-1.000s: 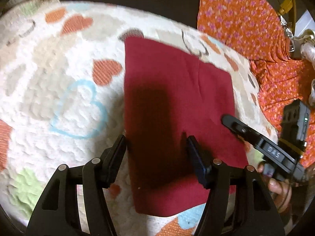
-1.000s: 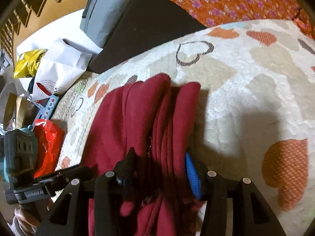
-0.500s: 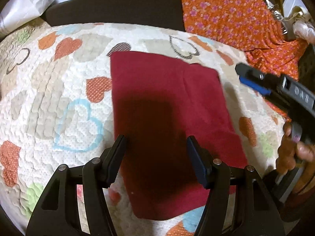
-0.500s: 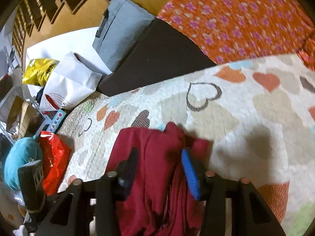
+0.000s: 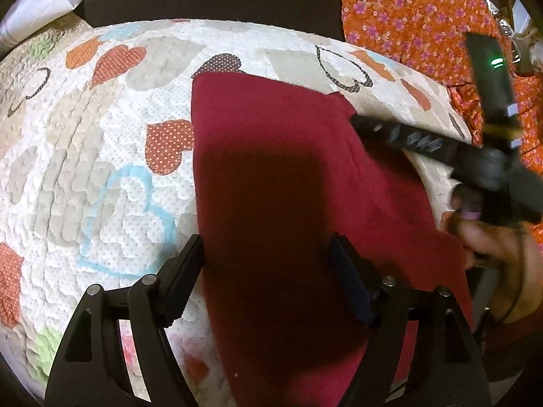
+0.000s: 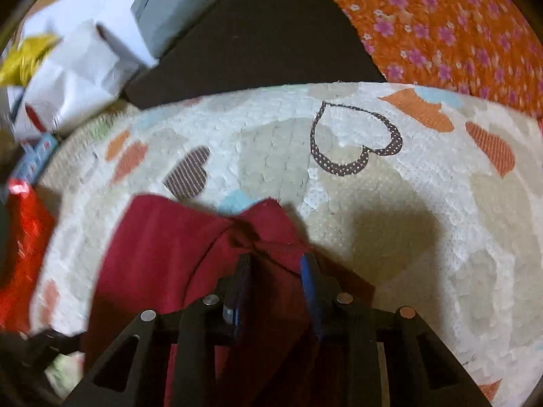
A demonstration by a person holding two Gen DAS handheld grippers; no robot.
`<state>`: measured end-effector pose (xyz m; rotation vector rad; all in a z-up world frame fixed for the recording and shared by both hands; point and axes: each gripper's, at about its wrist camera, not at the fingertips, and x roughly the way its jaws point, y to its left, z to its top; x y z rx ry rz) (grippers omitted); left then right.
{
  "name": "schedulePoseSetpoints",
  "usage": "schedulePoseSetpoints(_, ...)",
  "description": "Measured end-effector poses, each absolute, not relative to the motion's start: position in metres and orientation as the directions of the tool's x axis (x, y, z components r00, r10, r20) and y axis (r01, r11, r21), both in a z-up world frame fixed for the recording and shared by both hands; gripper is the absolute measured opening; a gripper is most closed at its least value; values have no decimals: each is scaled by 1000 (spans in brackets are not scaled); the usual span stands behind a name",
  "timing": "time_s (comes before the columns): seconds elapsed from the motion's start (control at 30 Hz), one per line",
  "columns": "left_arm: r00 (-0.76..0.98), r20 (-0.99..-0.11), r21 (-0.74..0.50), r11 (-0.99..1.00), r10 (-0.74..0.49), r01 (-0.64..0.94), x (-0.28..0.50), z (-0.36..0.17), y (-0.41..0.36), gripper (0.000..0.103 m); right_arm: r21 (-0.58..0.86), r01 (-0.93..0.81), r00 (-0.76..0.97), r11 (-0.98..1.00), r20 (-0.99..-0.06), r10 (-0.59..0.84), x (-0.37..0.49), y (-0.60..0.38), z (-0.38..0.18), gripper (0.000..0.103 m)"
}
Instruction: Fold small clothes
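Lying flat on the heart-print quilt [image 5: 101, 156], the dark red cloth [image 5: 271, 169] is plain, its right edge bunched and lifted. The right claw [image 6: 276, 261] is clenched on that bunched edge; the left claw [image 5: 268, 254] hangs released above it. No writing is readable.

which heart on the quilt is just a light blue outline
The large light blue outline heart left of the red cloth, just ahead of the left gripper; neighbouring hearts are filled or dark-outlined.
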<state>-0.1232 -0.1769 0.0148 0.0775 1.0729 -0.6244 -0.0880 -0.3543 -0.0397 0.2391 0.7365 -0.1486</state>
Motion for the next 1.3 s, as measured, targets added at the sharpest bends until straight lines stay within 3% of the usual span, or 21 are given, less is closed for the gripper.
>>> schedulePoseSetpoints(0.07,326,-837,-235,827,-439,511,-123,15,-177,77,206,196,766,959,-642,-19,-105,-356,-26,28)
schedulePoseSetpoints(0.17,327,-838,-236,830,-437,506,-123,15,-179,77,237,186,787,954,-616,0,-134,-358,-16,40)
schedulePoseSetpoints(0.33,338,-839,-220,833,-427,507,-126,17,-181,77,229,170,771,958,-637,15,-143,-347,-30,41)
schedulePoseSetpoints(0.47,336,-834,-233,832,-437,503,-130,19,-176,77,210,222,774,952,-631,-41,-142,-345,-47,15)
schedulePoseSetpoints(0.53,331,-825,-257,827,-457,500,-132,23,-172,77,240,221,796,945,-605,-33,-148,-352,-37,9)
schedulePoseSetpoints(0.77,374,-824,-180,823,-425,539,-140,20,-188,79,130,264,761,956,-637,-124,-128,-359,-48,9)
schedulePoseSetpoints(0.93,373,-827,-185,830,-421,527,-138,17,-190,82,197,215,791,957,-610,-52,-161,-355,-16,18)
schedulePoseSetpoints(1.0,370,-827,-190,830,-423,525,-138,17,-188,82,195,156,793,968,-610,-5,-176,-343,-5,34)
schedulePoseSetpoints(1.07,370,-827,-190,830,-423,525,-139,17,-188,82,180,139,772,974,-635,7,-192,-327,-5,43)
schedulePoseSetpoints(1.17,371,-826,-190,829,-425,526,-139,17,-187,82,215,102,752,971,-656,66,-212,-311,-19,43)
schedulePoseSetpoints(1.2,374,-825,-187,829,-424,527,-140,17,-186,82,218,107,745,970,-663,67,-215,-309,-26,40)
schedulePoseSetpoints(1.27,378,-825,-181,830,-420,527,-141,17,-187,82,200,109,728,974,-683,60,-214,-306,-46,19)
schedulePoseSetpoints(1.3,375,-828,-180,831,-417,527,-142,17,-187,82,189,113,720,975,-692,51,-215,-305,-52,19)
